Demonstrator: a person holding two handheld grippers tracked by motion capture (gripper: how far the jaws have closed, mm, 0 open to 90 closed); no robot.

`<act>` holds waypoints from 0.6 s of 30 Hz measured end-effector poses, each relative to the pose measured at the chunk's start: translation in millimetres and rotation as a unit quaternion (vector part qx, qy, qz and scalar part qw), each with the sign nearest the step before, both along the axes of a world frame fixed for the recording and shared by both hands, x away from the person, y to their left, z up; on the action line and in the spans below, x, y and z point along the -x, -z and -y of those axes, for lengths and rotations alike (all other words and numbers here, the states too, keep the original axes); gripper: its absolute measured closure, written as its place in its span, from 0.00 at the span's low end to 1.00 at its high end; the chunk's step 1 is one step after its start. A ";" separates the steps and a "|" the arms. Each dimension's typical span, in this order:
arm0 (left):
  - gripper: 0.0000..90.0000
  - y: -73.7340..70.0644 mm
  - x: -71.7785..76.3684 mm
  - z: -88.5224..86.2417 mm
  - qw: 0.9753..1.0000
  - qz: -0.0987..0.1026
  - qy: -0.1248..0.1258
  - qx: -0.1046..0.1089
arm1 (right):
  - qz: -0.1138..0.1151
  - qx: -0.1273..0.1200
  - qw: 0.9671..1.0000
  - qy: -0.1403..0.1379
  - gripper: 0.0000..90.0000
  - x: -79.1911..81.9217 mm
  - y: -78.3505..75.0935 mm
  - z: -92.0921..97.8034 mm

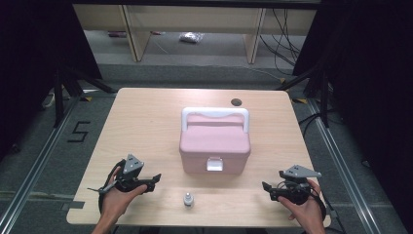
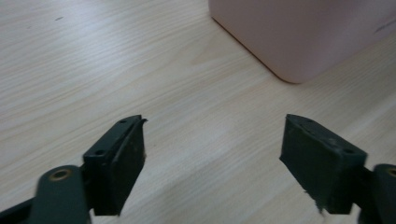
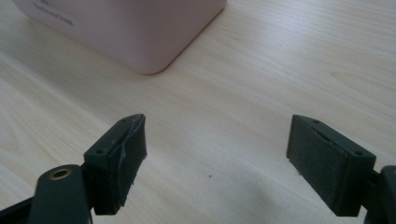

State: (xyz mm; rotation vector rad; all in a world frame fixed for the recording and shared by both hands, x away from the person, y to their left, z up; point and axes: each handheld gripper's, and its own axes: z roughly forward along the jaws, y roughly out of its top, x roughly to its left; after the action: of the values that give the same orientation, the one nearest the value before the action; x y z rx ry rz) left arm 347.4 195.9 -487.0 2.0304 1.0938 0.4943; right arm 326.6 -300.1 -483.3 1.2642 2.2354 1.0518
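A pink box (image 1: pixel 214 141) with a white handle and a white front latch stands closed in the middle of the wooden table (image 1: pixel 146 117). A small white bottle (image 1: pixel 188 199) stands upright near the front edge, in front of the box. My left gripper (image 1: pixel 155 178) rests at the front left, open, with nothing between its jaws; a corner of the pink box (image 2: pixel 299 37) lies ahead of it. My right gripper (image 1: pixel 265 187) sits at the front right, open and empty, with the box's other front corner (image 3: pixel 135 32) ahead of it.
A dark round hole (image 1: pixel 236 102) sits in the table's far right part. Black tripod legs (image 1: pixel 63 87) stand on the floor at both sides. Wooden furniture legs (image 1: pixel 136 34) and cables (image 1: pixel 282 44) lie beyond the table.
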 end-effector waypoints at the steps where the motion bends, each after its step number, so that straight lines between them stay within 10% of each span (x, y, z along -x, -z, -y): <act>1: 0.29 0.0 -2.4 1.0 1.000 -0.002 0.005 -0.001 | 0.001 -0.004 1.000 -0.001 0.24 -1.4 -0.6 -0.2; 18: 0.88 -3.6 -47.3 32.0 0.999 0.019 0.032 0.006 | 0.027 0.008 0.999 -0.022 0.79 -49.1 -5.2 -18.0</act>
State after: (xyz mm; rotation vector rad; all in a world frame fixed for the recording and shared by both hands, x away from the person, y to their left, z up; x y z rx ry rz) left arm 394.7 163.9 -483.4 2.0300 1.0040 0.4916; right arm 375.6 -282.1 -478.1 1.1706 2.2357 1.0690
